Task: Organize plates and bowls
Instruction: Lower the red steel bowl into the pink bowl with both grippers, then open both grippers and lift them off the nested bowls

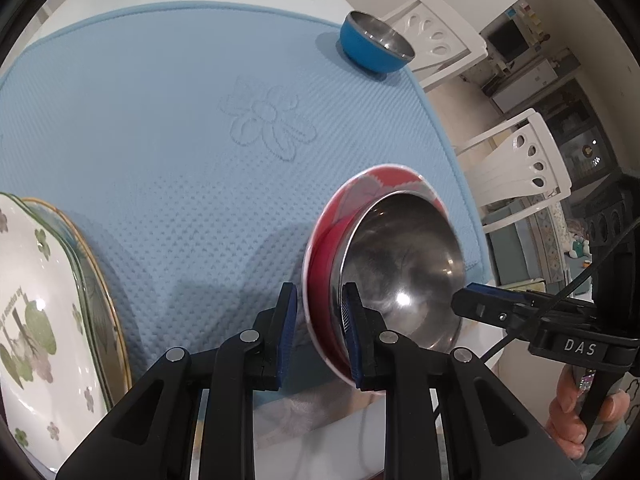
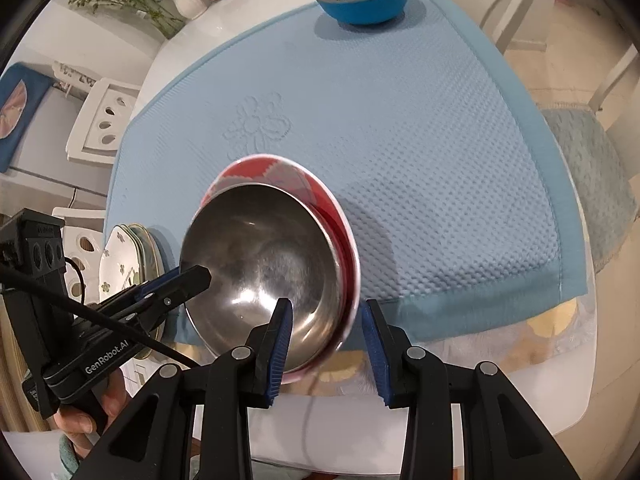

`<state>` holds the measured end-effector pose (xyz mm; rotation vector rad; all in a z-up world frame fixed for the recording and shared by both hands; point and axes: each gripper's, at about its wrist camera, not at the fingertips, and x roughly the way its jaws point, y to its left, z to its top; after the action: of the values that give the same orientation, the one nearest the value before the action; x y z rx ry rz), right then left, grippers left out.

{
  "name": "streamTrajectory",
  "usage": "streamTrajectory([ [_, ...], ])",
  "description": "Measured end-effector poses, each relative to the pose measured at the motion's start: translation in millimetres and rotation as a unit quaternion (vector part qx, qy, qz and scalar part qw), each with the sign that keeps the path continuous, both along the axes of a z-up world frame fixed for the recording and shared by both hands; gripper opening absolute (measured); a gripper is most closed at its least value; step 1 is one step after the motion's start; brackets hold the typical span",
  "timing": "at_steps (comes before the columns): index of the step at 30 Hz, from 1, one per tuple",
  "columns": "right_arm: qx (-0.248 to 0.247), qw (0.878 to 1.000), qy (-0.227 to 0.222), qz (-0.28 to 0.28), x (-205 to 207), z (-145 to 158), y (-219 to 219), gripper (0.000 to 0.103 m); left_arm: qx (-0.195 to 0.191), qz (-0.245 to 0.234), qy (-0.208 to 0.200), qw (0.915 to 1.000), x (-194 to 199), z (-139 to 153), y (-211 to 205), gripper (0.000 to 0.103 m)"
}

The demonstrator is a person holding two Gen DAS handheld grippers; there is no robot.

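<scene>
A steel-lined red bowl sits nested in a red-and-white patterned bowl, and both tilt above the near edge of the blue mat. My left gripper straddles their left rim. Its inner finger rests inside the steel bowl, and its outer pad stands a sliver off the red wall. My right gripper is shut on the nested bowls at their near rim, one finger inside and one outside. The left gripper also appears in the right wrist view, and the right gripper in the left.
A stack of clover-patterned plates lies at the mat's near left corner. A blue steel-lined bowl stands at the far end of the mat. White chairs flank the table. A hand grips each tool.
</scene>
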<state>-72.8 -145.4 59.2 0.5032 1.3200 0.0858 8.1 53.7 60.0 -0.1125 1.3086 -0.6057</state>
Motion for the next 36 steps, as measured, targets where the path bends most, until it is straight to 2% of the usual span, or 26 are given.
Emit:
streamTrajectory([
  [8,0.006,1.000,-0.014,-0.001,3,9,-3,0.036,0.000,0.004,-0.006,1.0000,2,4,2,0.020],
  [18,0.021,0.999,-0.040,-0.008,8,24,-16,0.036,-0.022,0.018,-0.047,0.9985,16,35,6,0.020],
  [21,0.004,0.998,-0.057,-0.011,16,34,-26,0.036,-0.020,0.015,-0.064,0.9977,25,46,-1,0.020],
  [23,-0.019,0.997,-0.074,-0.026,22,45,-38,0.036,-0.020,0.010,-0.079,0.9967,33,56,-5,0.020],
  [27,-0.027,0.992,-0.110,-0.058,32,68,-66,0.037,-0.026,0.000,-0.101,0.9946,56,73,-16,0.020],
  [31,-0.032,0.986,-0.142,-0.085,47,85,-85,0.051,-0.033,-0.011,-0.120,0.9921,85,89,-34,0.020],
  [32,-0.034,0.985,-0.146,-0.087,51,87,-86,0.052,-0.035,-0.013,-0.124,0.9916,93,93,-40,0.021],
  [34,-0.032,0.984,-0.149,-0.089,61,88,-91,0.052,-0.038,-0.015,-0.125,0.9913,106,97,-48,0.031],
  [36,-0.023,0.985,-0.145,-0.090,77,85,-97,0.052,-0.042,-0.016,-0.126,0.9910,120,100,-57,0.033],
])
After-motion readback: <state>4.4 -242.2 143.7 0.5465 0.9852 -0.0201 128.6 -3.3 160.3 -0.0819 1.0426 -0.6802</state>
